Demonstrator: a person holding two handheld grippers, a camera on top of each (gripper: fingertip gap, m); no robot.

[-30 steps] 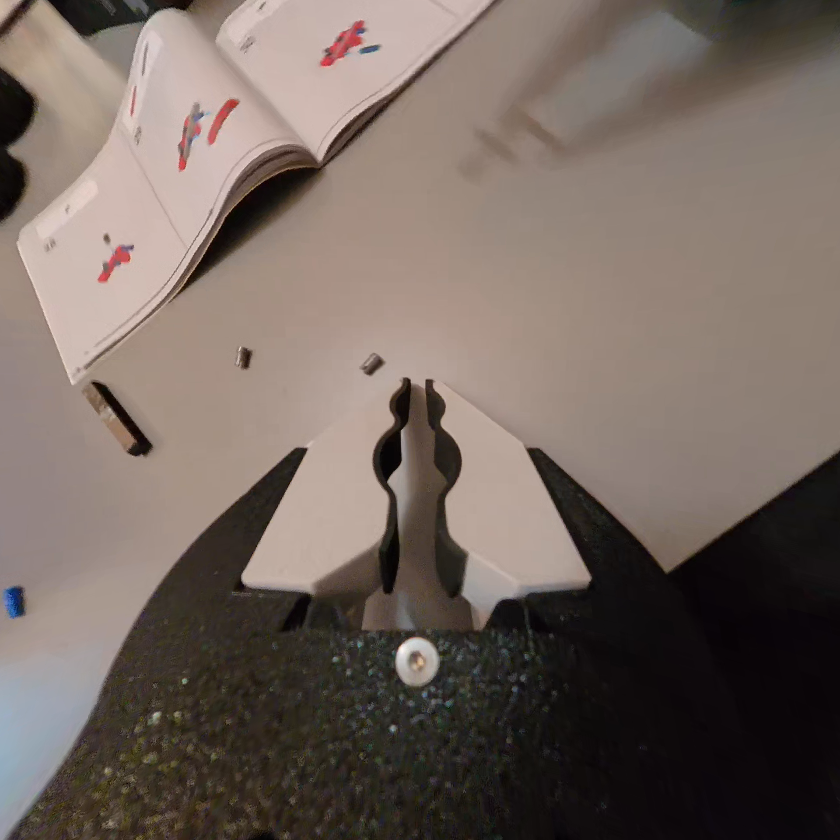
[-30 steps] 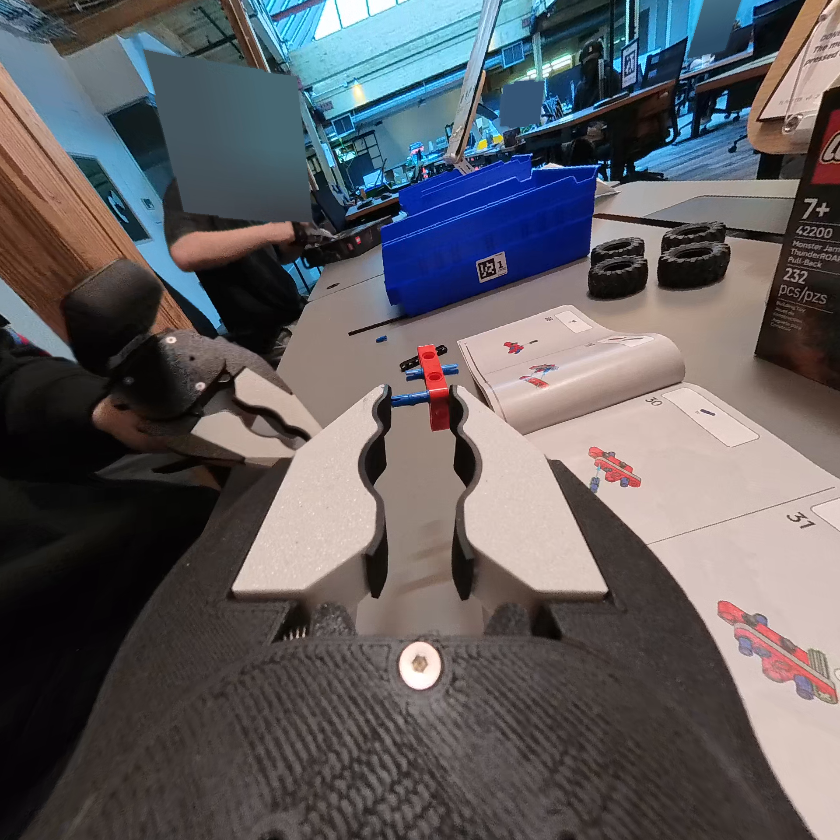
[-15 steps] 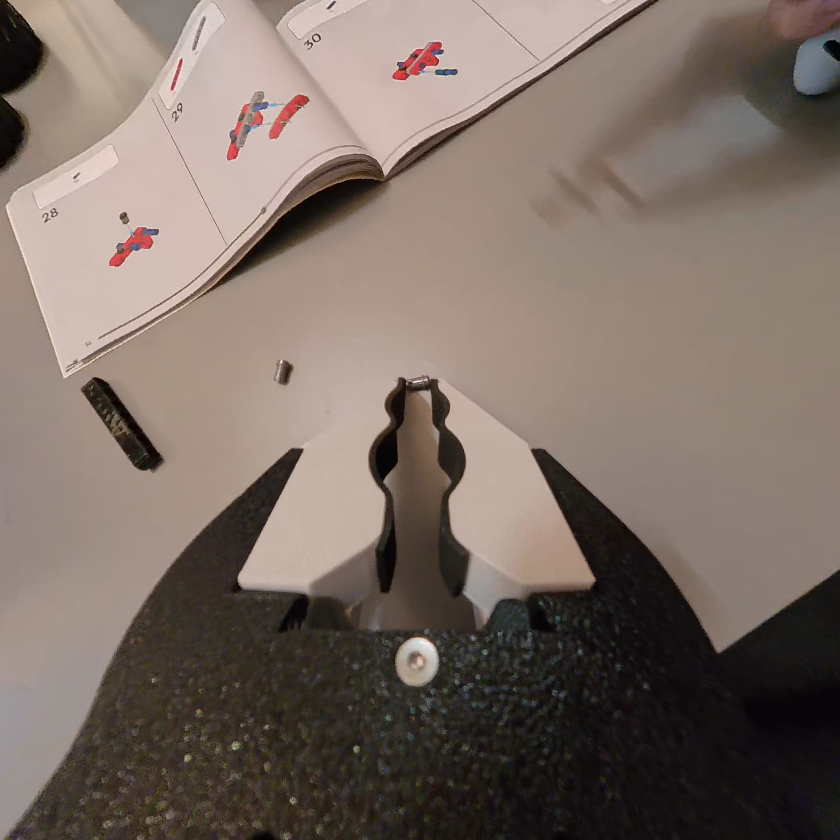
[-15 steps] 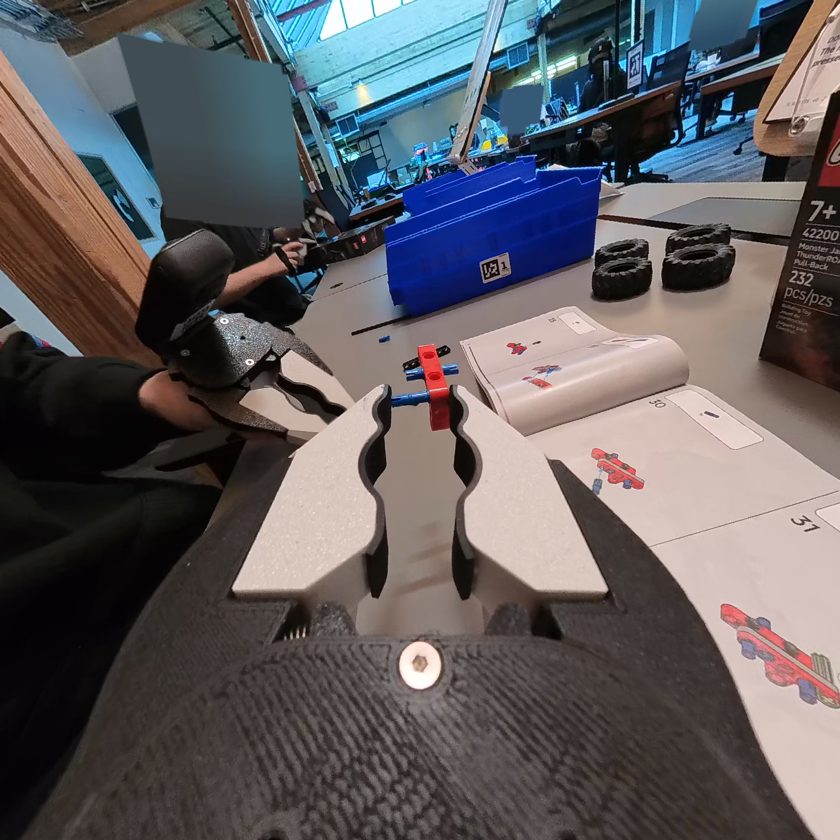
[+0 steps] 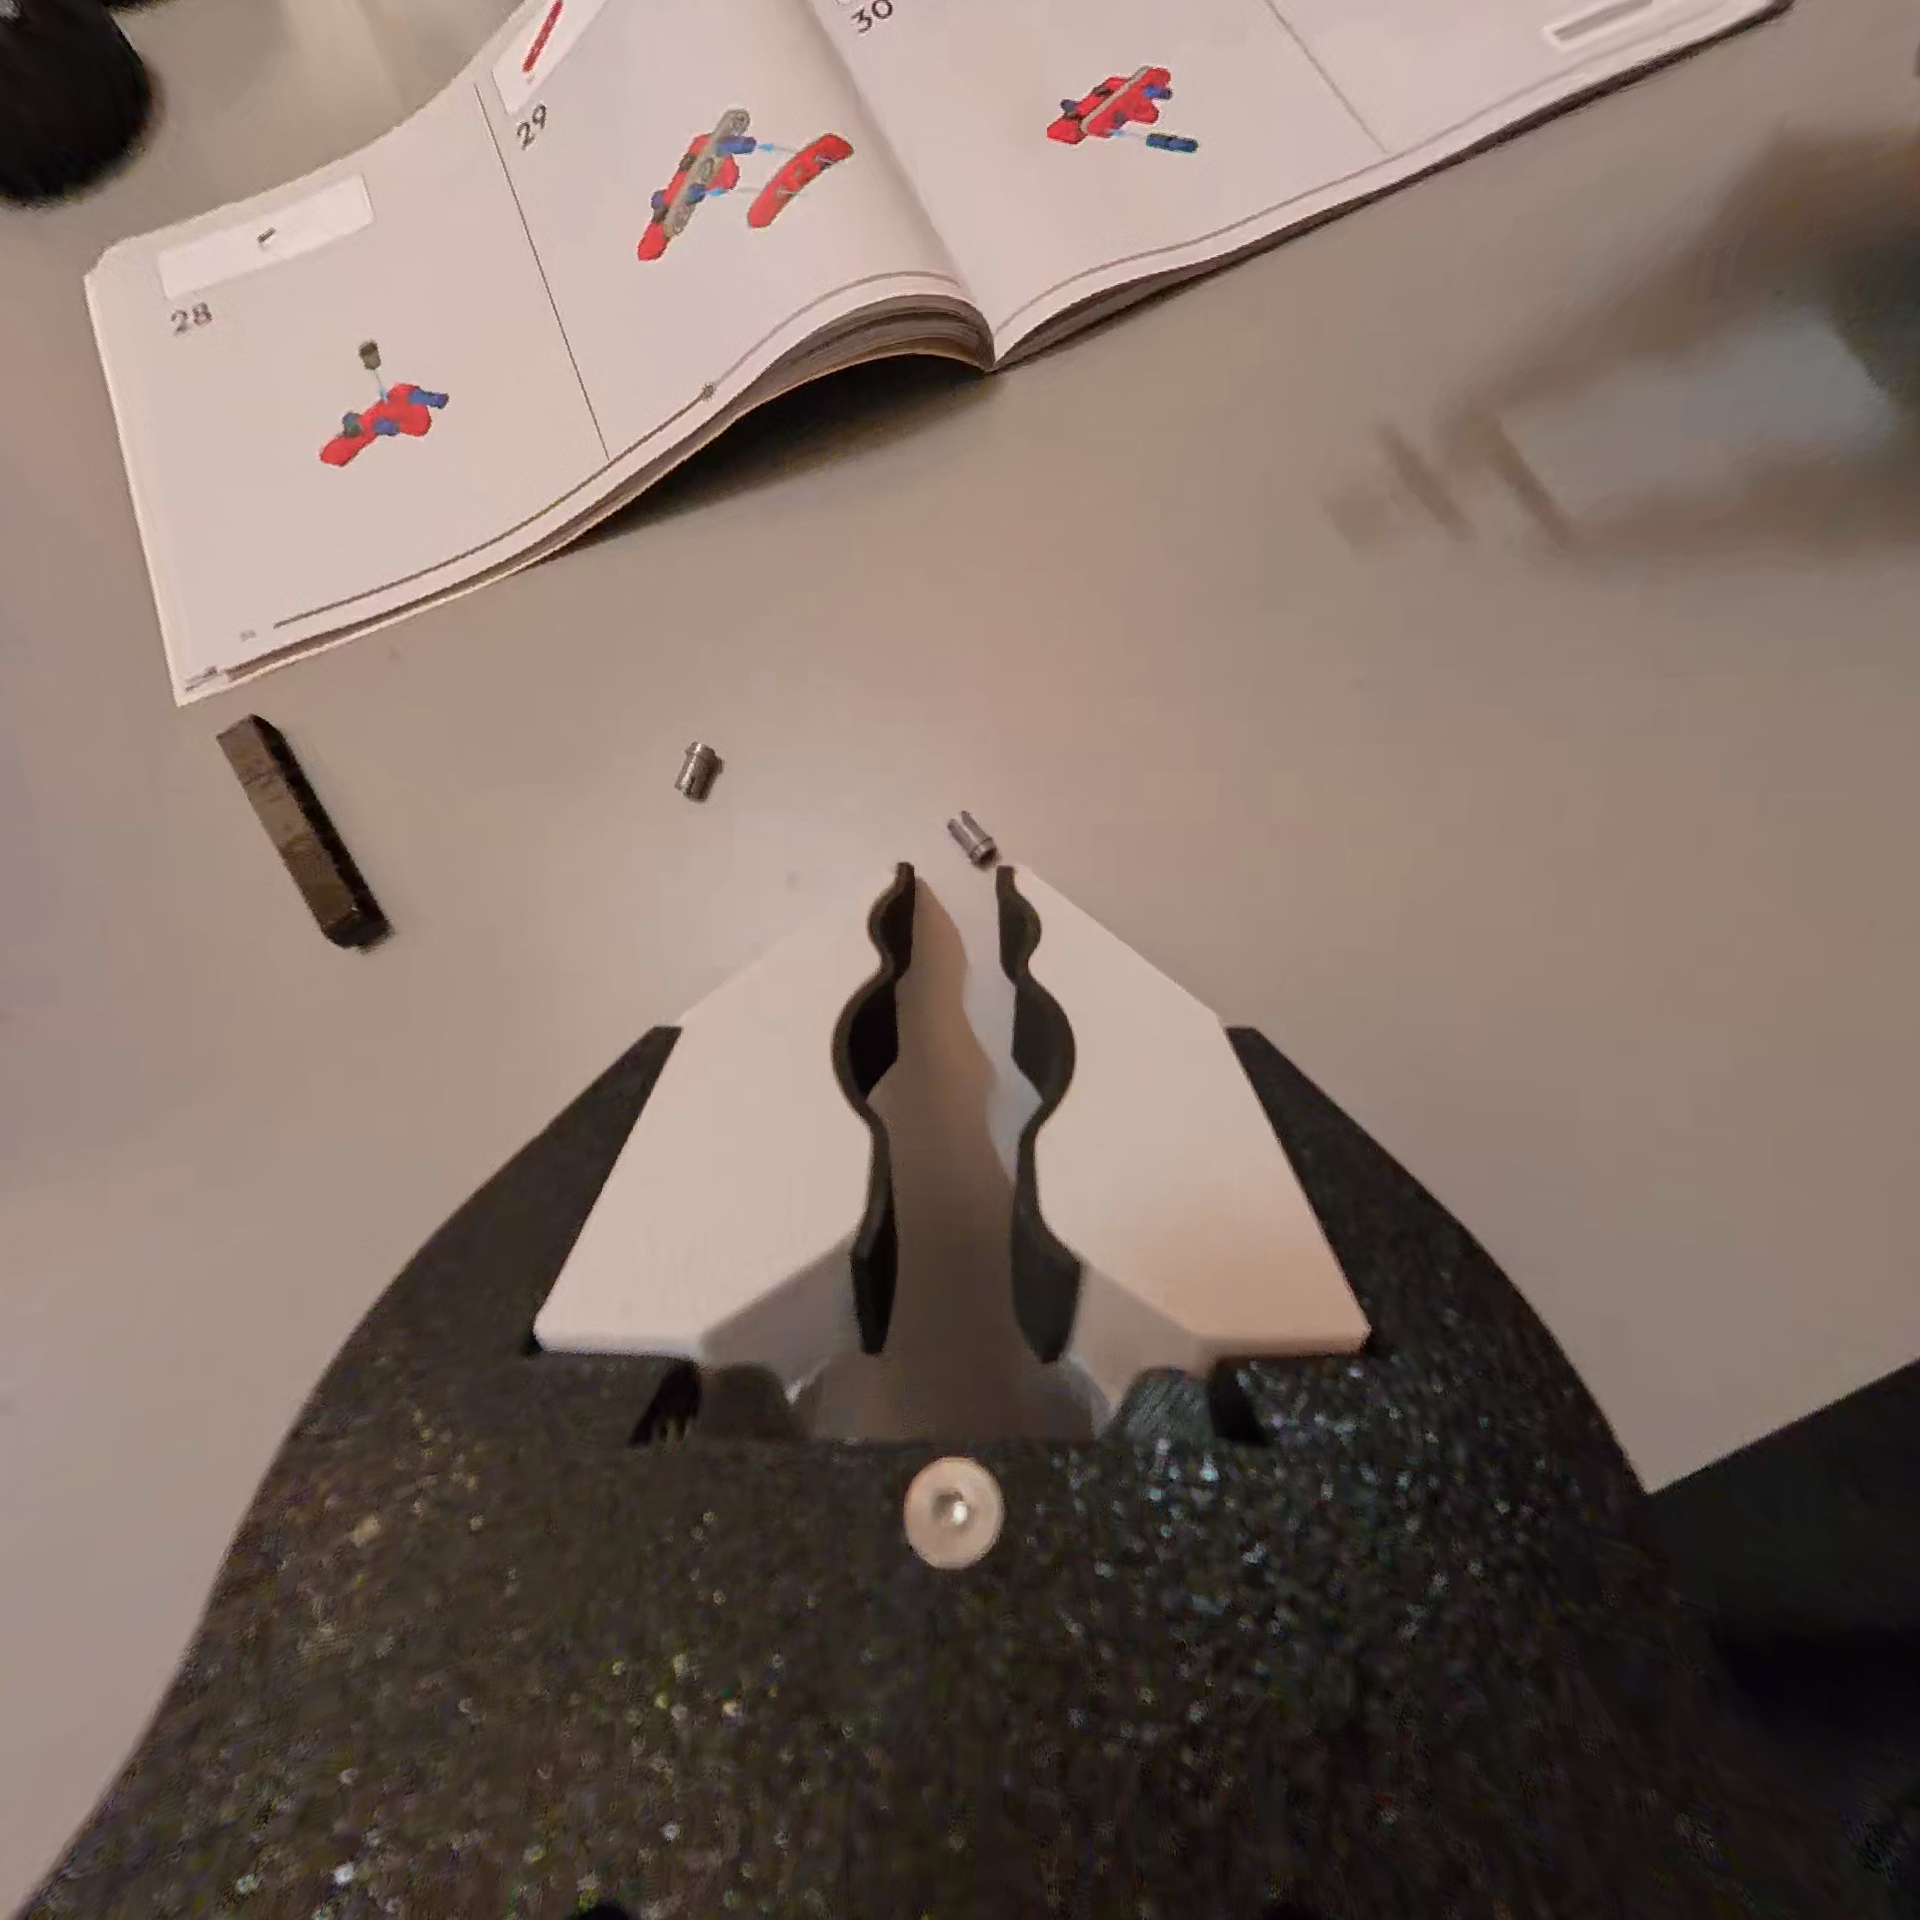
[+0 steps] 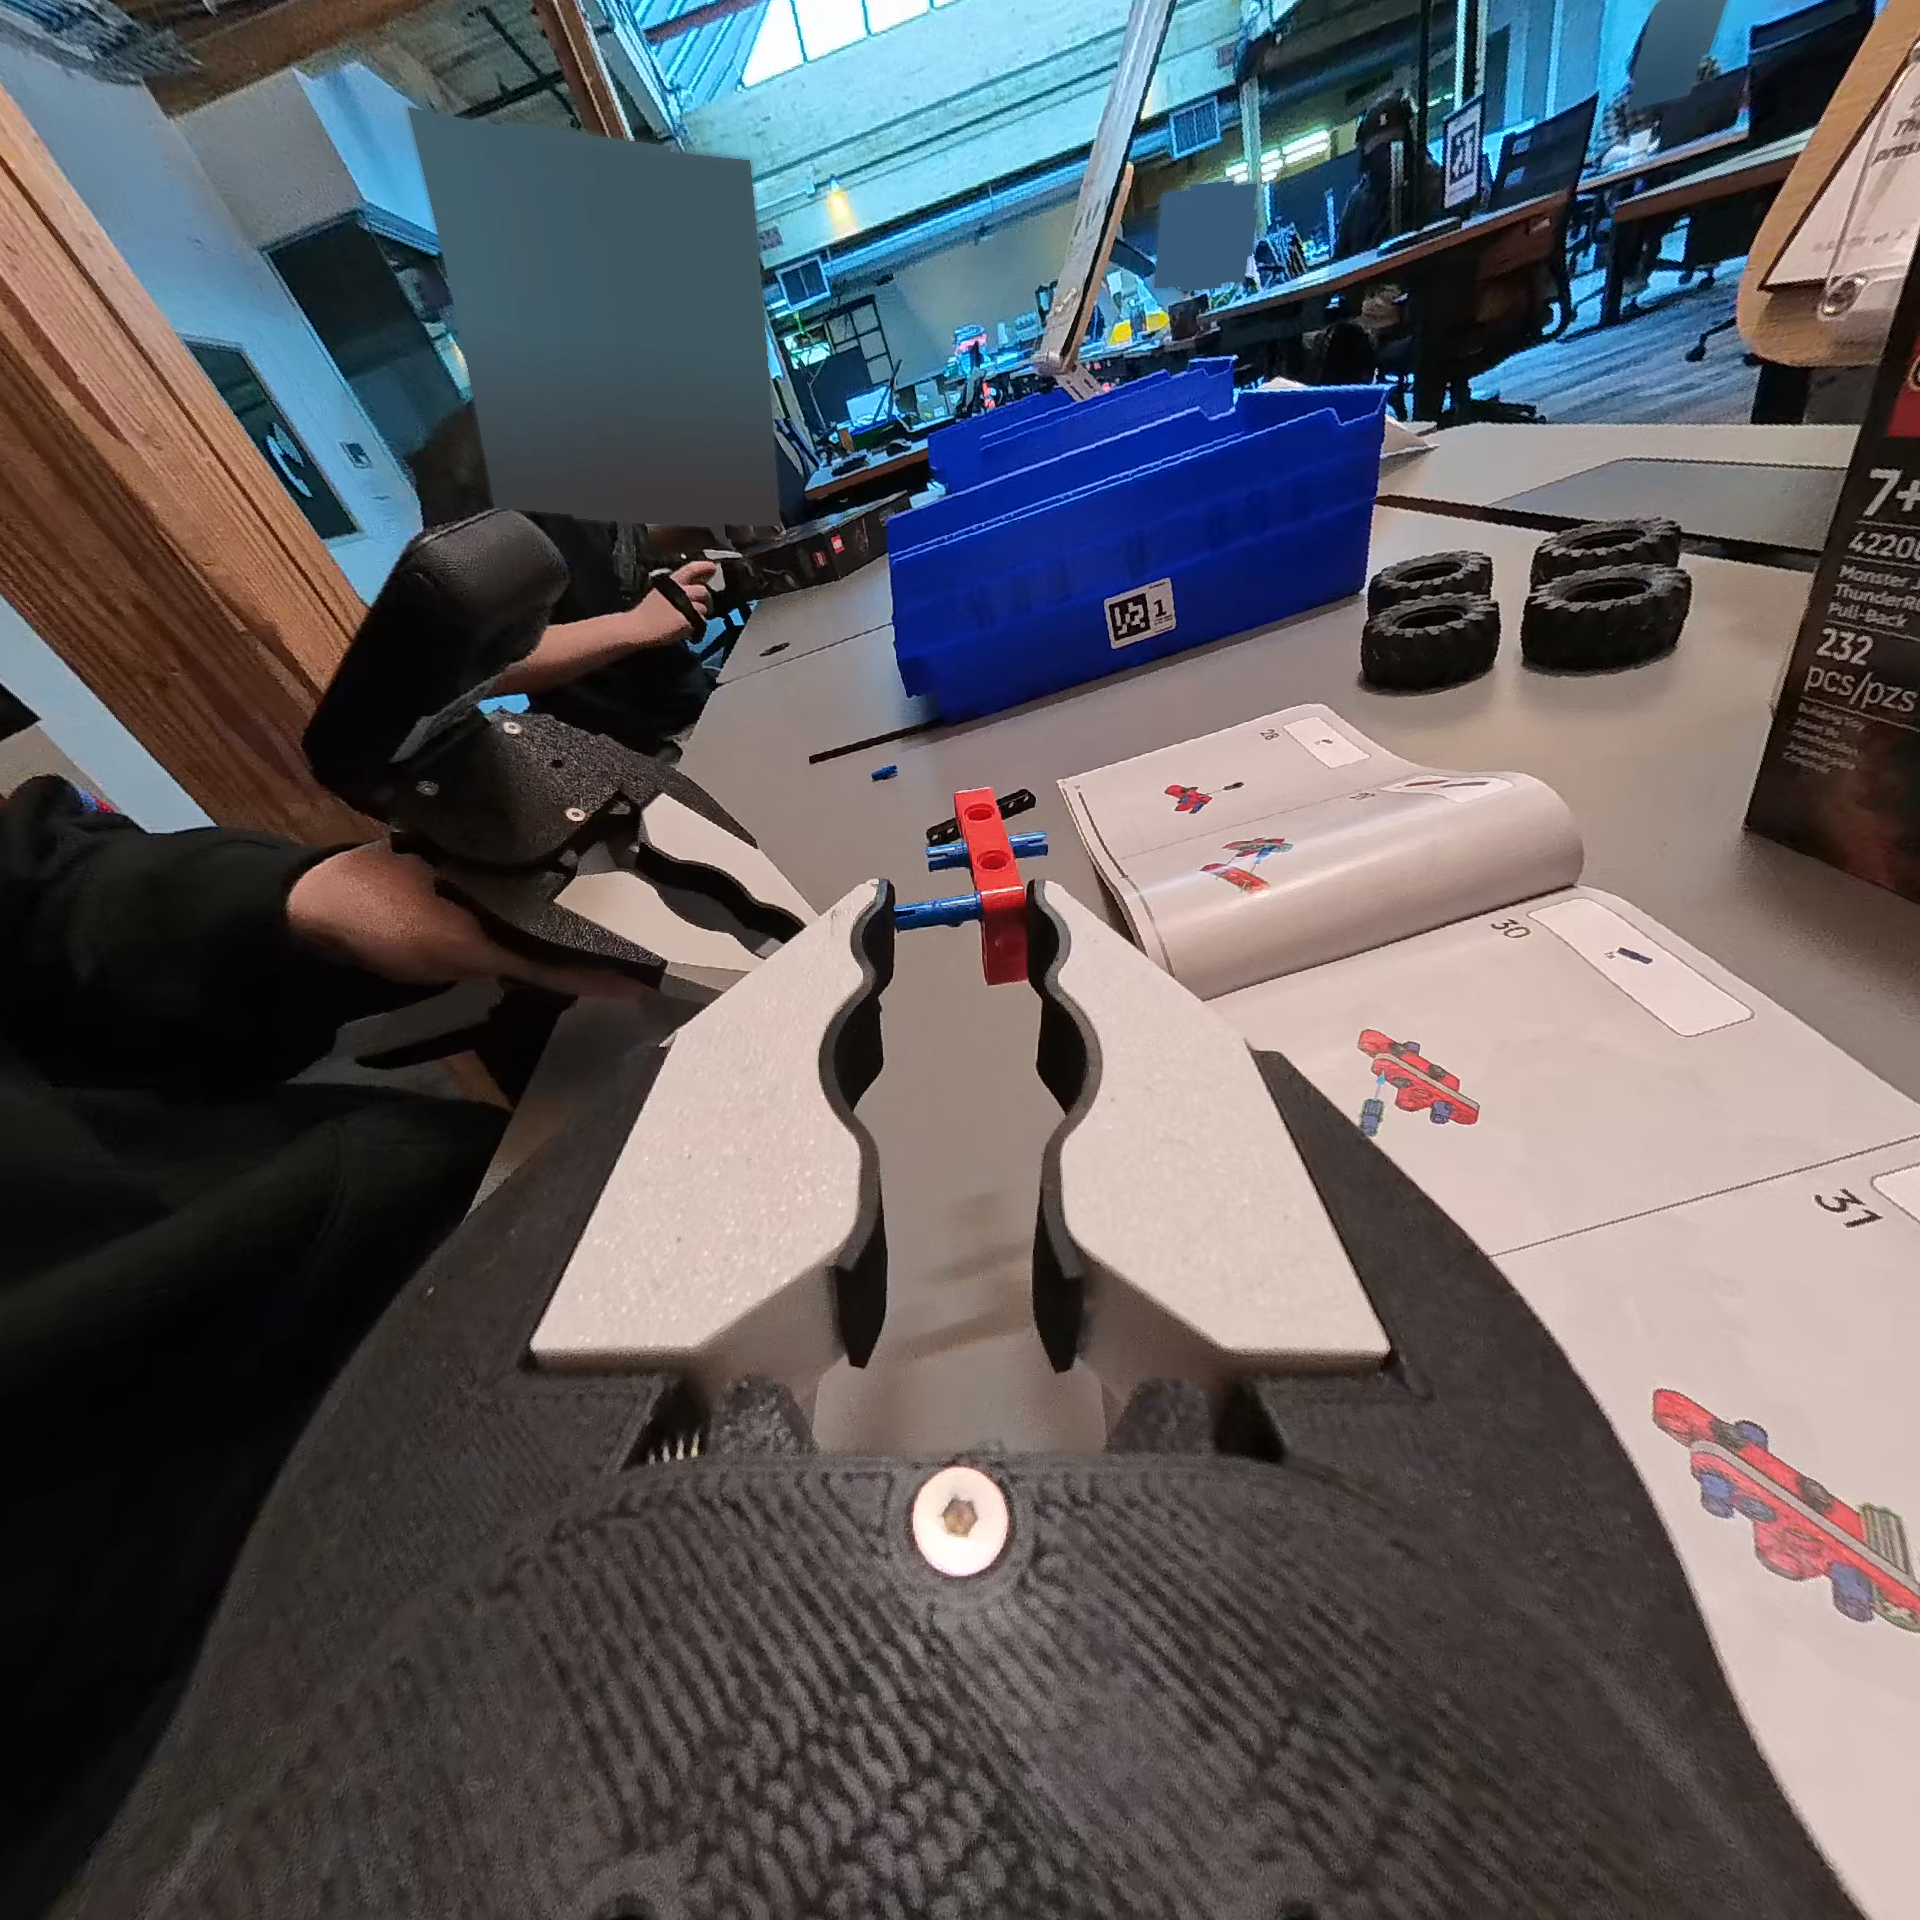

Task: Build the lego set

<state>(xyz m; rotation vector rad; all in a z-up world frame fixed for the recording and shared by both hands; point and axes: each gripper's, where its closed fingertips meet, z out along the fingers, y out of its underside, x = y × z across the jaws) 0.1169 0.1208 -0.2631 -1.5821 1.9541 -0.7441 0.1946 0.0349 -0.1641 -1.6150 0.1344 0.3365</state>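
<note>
- Left wrist view: your left hand-held gripper (image 5: 951, 878) sits low over the grey tabletop (image 5: 1247, 831), its jaws a little apart and holding nothing.
- A small grey pin (image 5: 971, 837) lies loose on the tabletop just beyond the fingertips, nearer the right finger. A second grey pin (image 5: 697, 771) lies farther left, and a black bar (image 5: 301, 831) beyond that, near the open instruction booklet (image 5: 520, 312).
- Right wrist view: your right hand-held gripper (image 6: 956, 914) has its jaws apart; the red beam (image 6: 995, 883) with blue pins (image 6: 935, 912) touches the right finger, but whether it is pinched I cannot tell.
- You appear to be at the step of picking up a grey pin to add to the red beam.
- Next, line both fingertips around the nearer pin and close gently; it is tiny and round, so it may roll or skid away.
</note>
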